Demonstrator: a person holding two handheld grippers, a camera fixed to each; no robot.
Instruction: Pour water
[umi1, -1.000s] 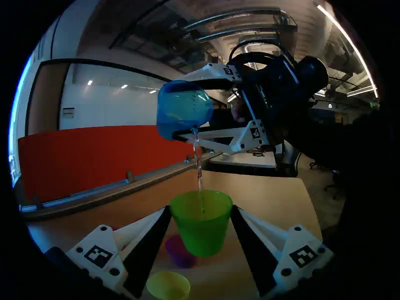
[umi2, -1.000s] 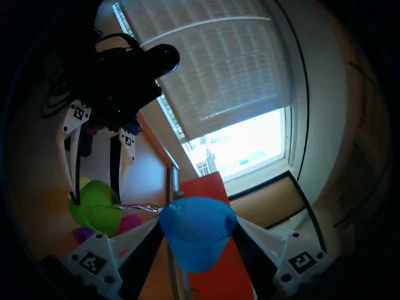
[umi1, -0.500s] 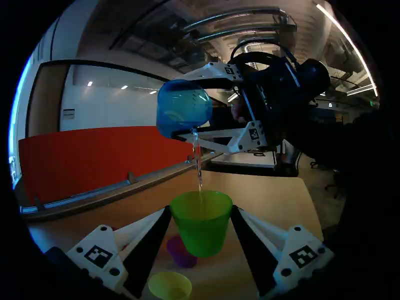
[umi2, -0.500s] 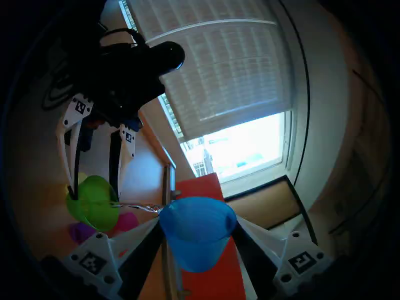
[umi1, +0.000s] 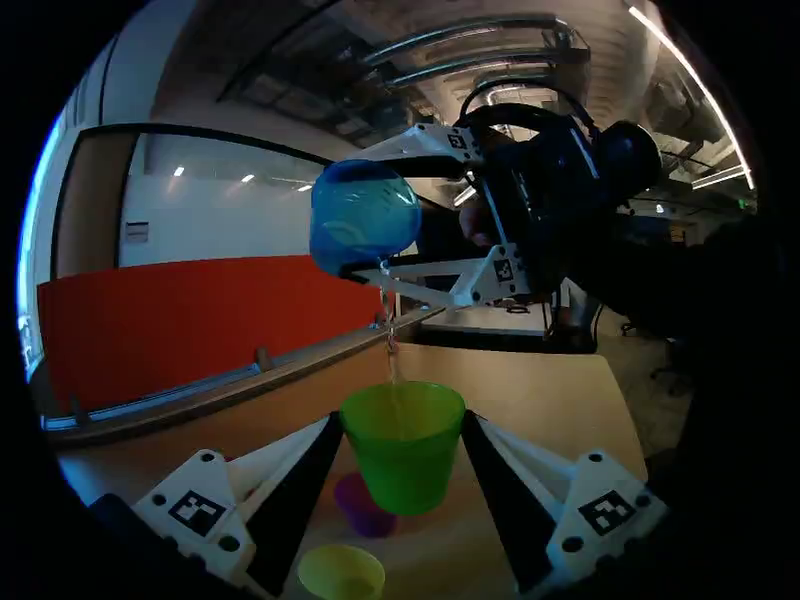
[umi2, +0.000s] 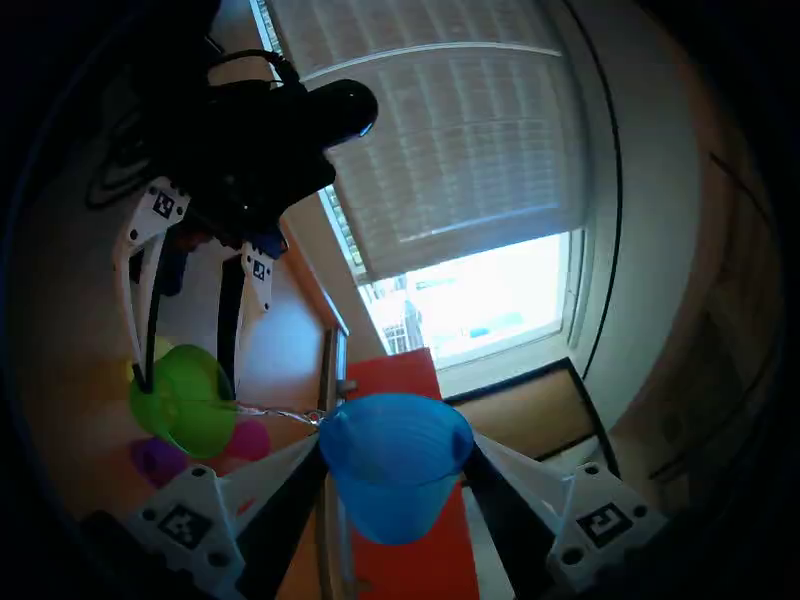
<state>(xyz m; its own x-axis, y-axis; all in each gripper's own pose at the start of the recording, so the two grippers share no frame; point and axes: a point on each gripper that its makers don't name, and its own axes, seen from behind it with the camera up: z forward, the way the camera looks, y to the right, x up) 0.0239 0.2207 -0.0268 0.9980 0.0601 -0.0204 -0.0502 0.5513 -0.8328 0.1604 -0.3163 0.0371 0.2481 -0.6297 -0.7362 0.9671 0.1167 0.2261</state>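
Left gripper view, blue cup (umi1: 362, 215) above green cup (umi1: 403, 445)

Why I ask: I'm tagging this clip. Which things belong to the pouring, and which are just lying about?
In use: tipped translucent blue plastic cup in the right gripper; thin stream of water; green plastic cup in the left gripper.
Lying about: small purple plastic cup and yellow plastic cup on the wooden table.
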